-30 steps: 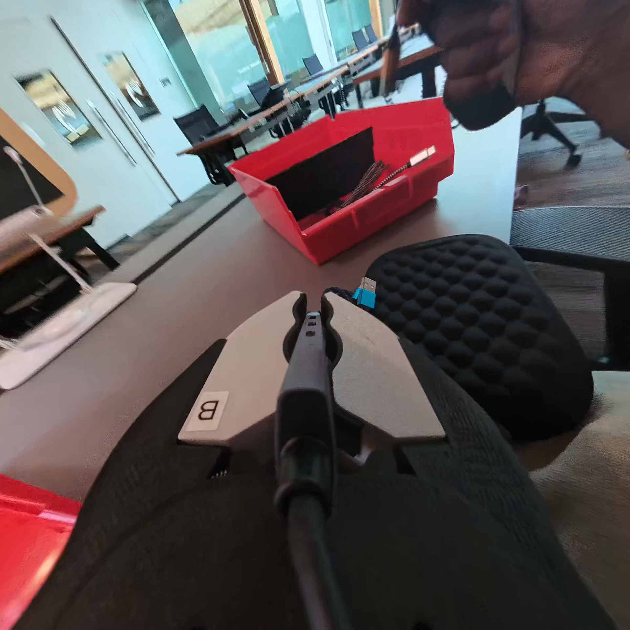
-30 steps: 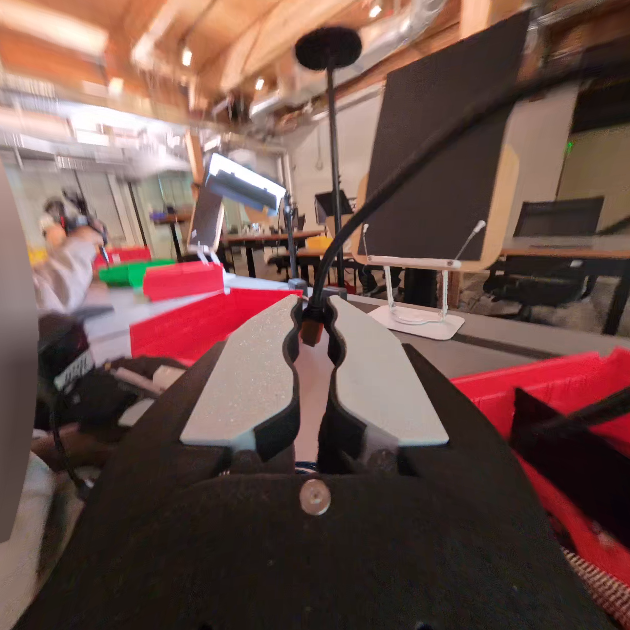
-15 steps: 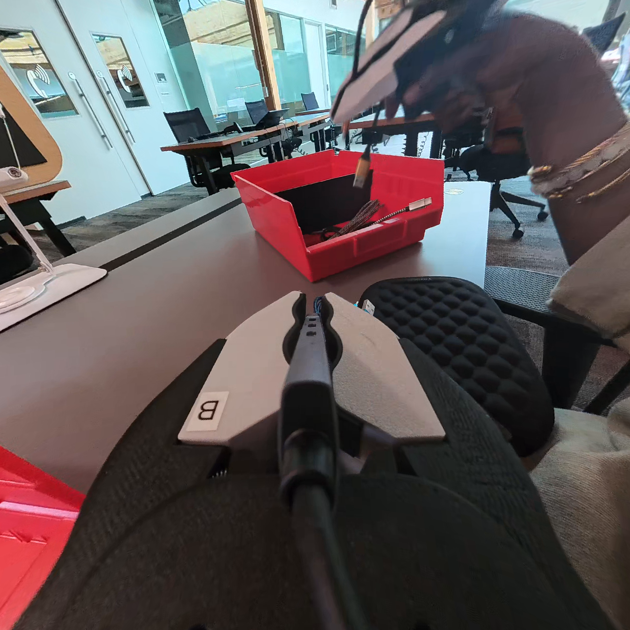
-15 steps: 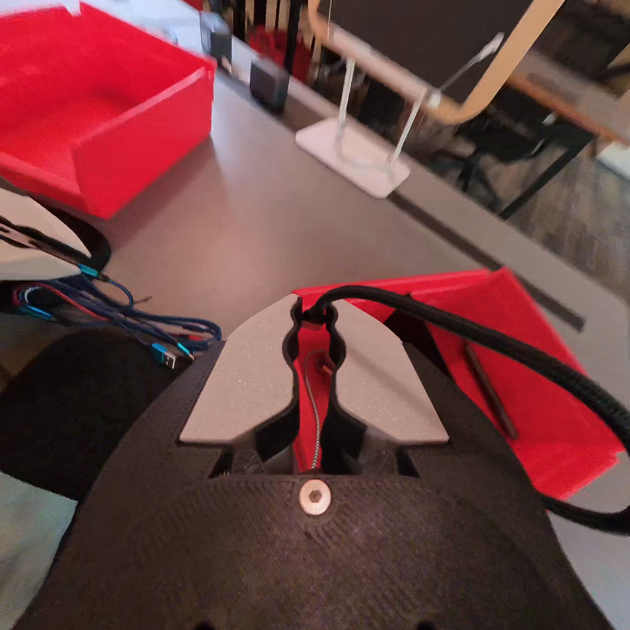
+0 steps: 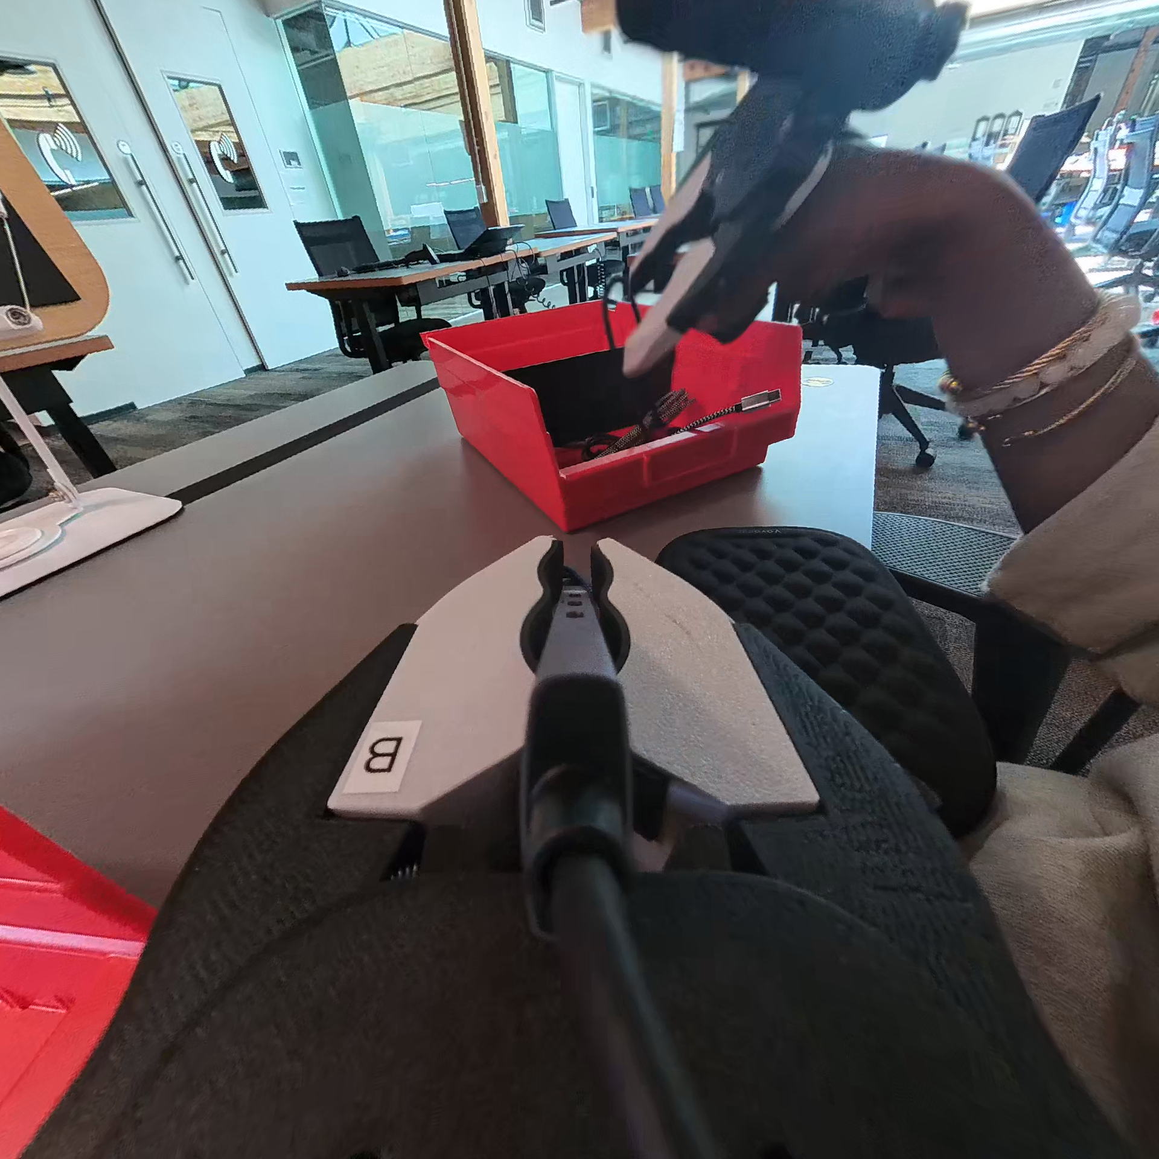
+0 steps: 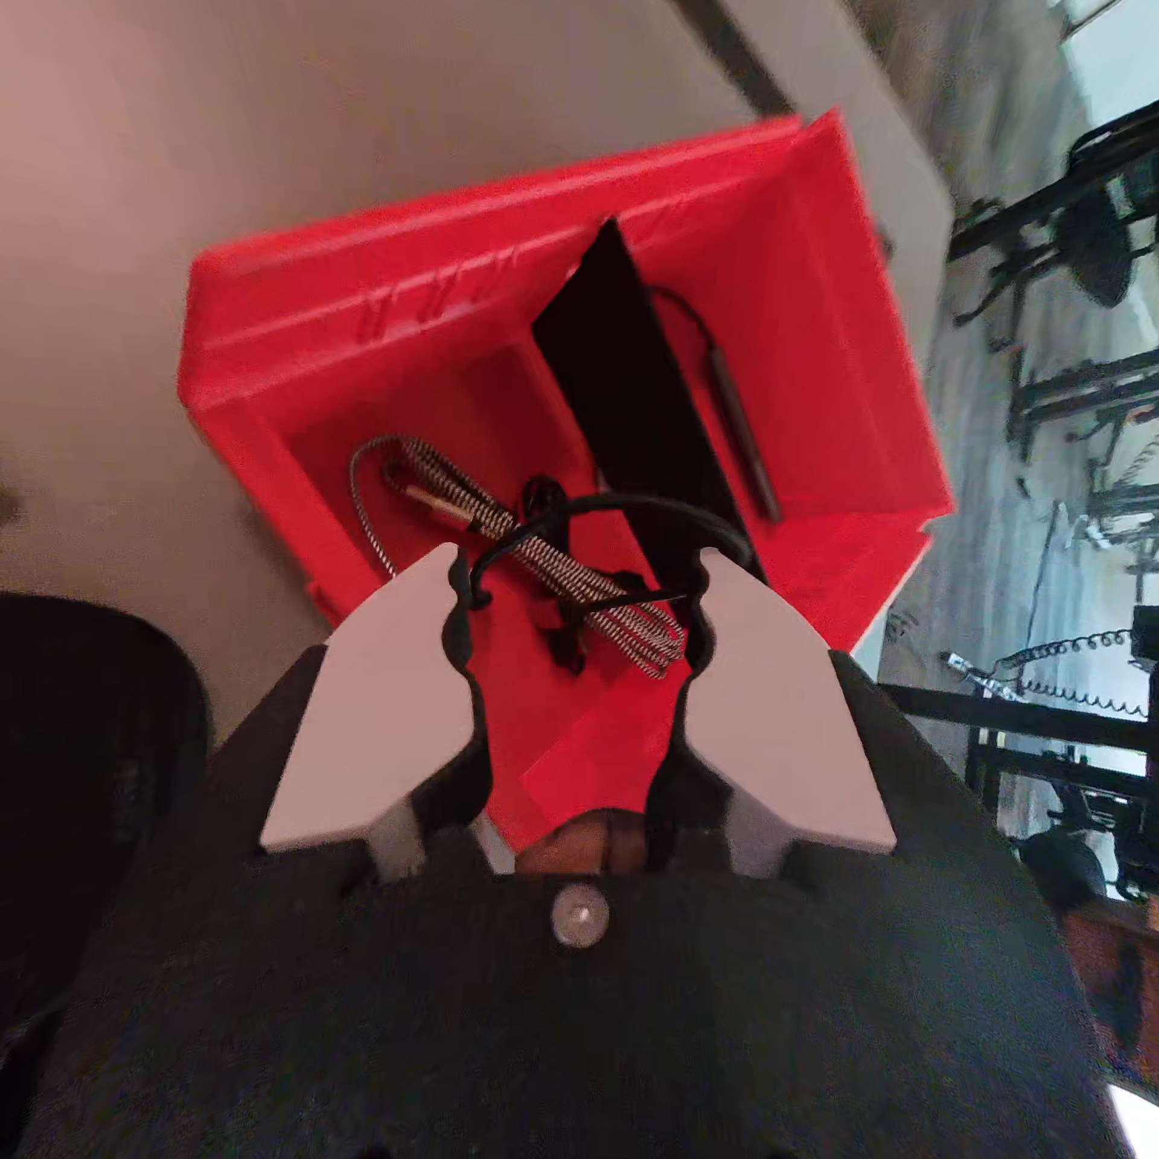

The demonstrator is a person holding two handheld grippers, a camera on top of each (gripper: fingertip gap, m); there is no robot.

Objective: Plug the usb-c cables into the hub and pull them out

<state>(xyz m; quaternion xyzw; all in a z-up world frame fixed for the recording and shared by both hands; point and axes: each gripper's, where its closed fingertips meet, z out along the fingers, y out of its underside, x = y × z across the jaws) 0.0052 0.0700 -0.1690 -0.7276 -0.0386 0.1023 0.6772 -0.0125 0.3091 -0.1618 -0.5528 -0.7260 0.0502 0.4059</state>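
My left gripper (image 5: 574, 552) is shut on a slim grey usb hub (image 5: 574, 633), whose dark lead runs back toward the camera, low over the brown table. My right gripper (image 6: 580, 564) is open and points down into a red bin (image 6: 439, 295). A thin black cable (image 6: 602, 502) loops between its fingertips and touches the left pad. A braided cable (image 6: 545, 558) lies coiled in the bin beside a black divider (image 6: 627, 389). In the left wrist view the right gripper (image 5: 665, 313) hangs over the same bin (image 5: 502, 401), where a braided cable's plug (image 5: 759, 399) rests on the rim.
A slim dark stick with a lead (image 6: 740, 433) lies in the bin's other compartment. A black padded cushion (image 5: 815, 627) sits right of my left gripper. Another red bin (image 5: 50, 941) is at lower left, a white stand base (image 5: 75, 527) at far left. The table edge (image 5: 872, 451) is behind the cushion.
My right gripper has swung down over the red bin and opened, letting go of the black cable it held. My left gripper stays shut on the hub, almost still.
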